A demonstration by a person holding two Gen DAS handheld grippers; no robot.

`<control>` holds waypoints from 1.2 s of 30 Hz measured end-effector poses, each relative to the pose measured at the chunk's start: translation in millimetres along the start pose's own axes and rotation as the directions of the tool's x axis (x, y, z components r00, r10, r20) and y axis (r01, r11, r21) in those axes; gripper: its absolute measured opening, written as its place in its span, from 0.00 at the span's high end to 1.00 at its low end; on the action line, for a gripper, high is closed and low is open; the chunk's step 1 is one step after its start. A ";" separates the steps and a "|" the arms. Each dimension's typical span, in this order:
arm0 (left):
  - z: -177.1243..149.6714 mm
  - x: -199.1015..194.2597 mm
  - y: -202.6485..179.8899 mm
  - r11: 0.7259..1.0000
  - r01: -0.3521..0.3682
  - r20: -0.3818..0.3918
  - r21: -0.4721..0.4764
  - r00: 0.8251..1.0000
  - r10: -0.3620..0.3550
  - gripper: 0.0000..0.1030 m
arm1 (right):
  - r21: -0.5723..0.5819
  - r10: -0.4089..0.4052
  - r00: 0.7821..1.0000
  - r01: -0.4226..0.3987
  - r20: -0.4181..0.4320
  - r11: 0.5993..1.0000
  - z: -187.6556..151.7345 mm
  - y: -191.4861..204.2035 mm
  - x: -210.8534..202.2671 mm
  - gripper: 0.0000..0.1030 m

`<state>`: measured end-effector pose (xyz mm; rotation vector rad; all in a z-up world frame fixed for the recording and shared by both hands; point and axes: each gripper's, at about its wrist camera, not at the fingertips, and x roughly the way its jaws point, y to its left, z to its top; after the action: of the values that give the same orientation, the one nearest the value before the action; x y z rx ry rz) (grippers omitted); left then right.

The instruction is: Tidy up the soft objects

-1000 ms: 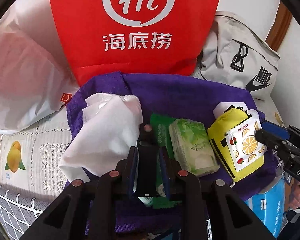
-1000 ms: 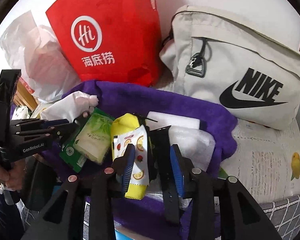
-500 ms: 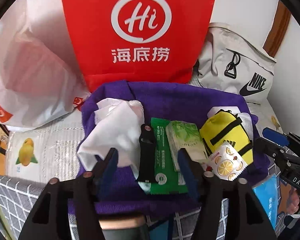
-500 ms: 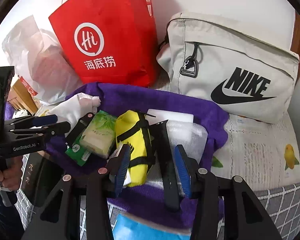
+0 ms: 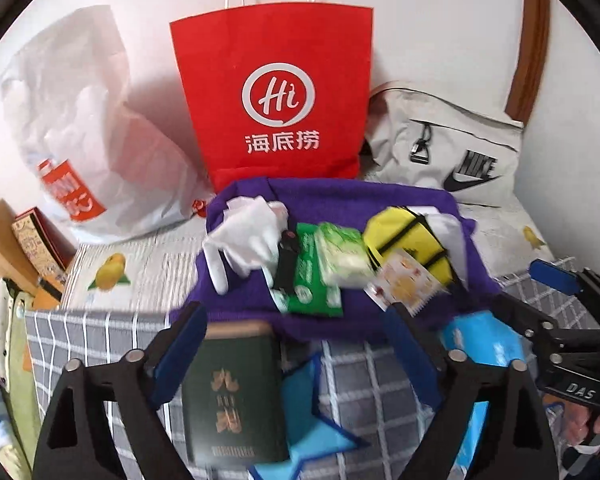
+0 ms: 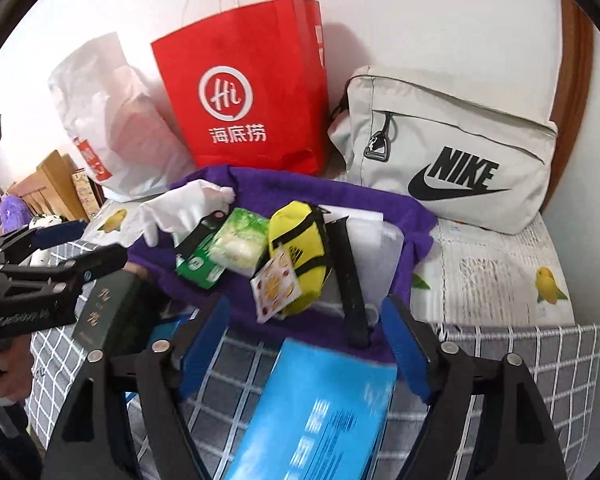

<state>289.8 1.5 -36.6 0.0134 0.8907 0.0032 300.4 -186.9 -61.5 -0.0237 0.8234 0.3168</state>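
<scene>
A purple towel [image 5: 340,196] [image 6: 284,184] lies on the bed. On it lie a white glove [image 5: 248,240] [image 6: 176,208], a green wipes pack [image 5: 340,250] [image 6: 236,244], a yellow pouch [image 5: 412,236] [image 6: 300,236], a fruit-print sachet [image 5: 404,288] [image 6: 276,284] and two black strips [image 5: 286,260] [image 6: 350,276]. My left gripper [image 5: 296,356] [image 6: 68,248] is open and empty, in front of the towel. My right gripper [image 6: 304,340] [image 5: 540,292] is open and empty, near the towel's front edge.
A red paper bag [image 5: 276,92] [image 6: 248,84], a white plastic bag [image 5: 84,136] and a grey Nike bag [image 6: 452,148] stand against the wall behind. A dark green book [image 5: 232,392] and a blue package [image 6: 312,412] lie on the checked cover in front.
Both grippers opened, released the black strips onto the towel and pulled back toward me. The sachet slid down beside the yellow pouch.
</scene>
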 end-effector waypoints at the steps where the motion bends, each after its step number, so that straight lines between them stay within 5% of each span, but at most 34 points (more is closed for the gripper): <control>1: -7.0 -8.9 0.1 1.000 0.005 0.007 -0.010 1.000 -0.005 0.11 | 0.002 -0.001 1.000 0.000 0.003 1.000 -3.9 1.4 -4.3 0.21; 11: -56.3 -73.4 3.4 0.993 -0.022 0.062 -0.113 0.998 0.029 0.11 | 0.045 -0.014 0.999 0.012 0.052 0.999 -47.5 18.6 -52.8 0.12; 36: -167.5 -170.2 -21.2 0.996 -0.039 0.137 -0.076 0.989 0.049 0.11 | 0.062 -0.075 0.985 0.066 0.154 0.996 -154.6 39.9 -186.7 0.12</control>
<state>52.5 -19.5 -9.9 -0.0345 0.7505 0.0750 59.5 -221.1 -27.7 0.0247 0.6737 0.2253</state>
